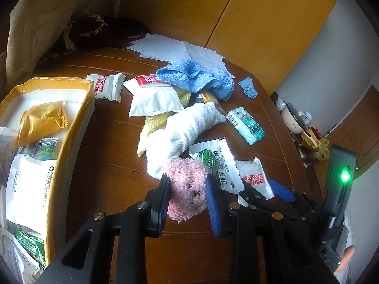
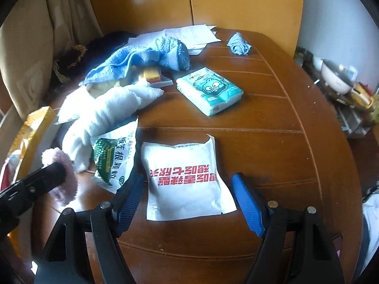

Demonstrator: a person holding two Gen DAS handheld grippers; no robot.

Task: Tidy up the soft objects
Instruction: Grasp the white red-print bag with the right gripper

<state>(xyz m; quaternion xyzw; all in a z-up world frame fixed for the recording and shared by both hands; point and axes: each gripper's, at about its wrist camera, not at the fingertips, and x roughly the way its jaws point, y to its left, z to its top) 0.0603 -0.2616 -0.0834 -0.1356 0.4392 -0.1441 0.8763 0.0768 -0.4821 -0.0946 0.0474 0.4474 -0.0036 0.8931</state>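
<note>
My left gripper (image 1: 187, 182) is shut on a pink plush toy (image 1: 187, 196), held just above the brown table (image 1: 106, 146). A rolled white towel (image 1: 189, 127) lies right behind the toy. In the right wrist view my right gripper (image 2: 188, 177) stands open, its blue fingers (image 2: 246, 203) on either side of a white packet with red print (image 2: 187, 184). The packet lies flat on the table and the pads are clear of its edges. A green-and-white packet (image 2: 116, 156) lies to its left, partly under the towel.
A yellow-rimmed box (image 1: 71, 127) at the left holds several packets. Farther back are a blue towel (image 1: 196, 75), a yellow cloth (image 1: 154, 123), a small blue cloth (image 1: 248, 87), a tissue pack (image 2: 210, 90), more packets and papers (image 1: 170, 47). The table's right edge curves away.
</note>
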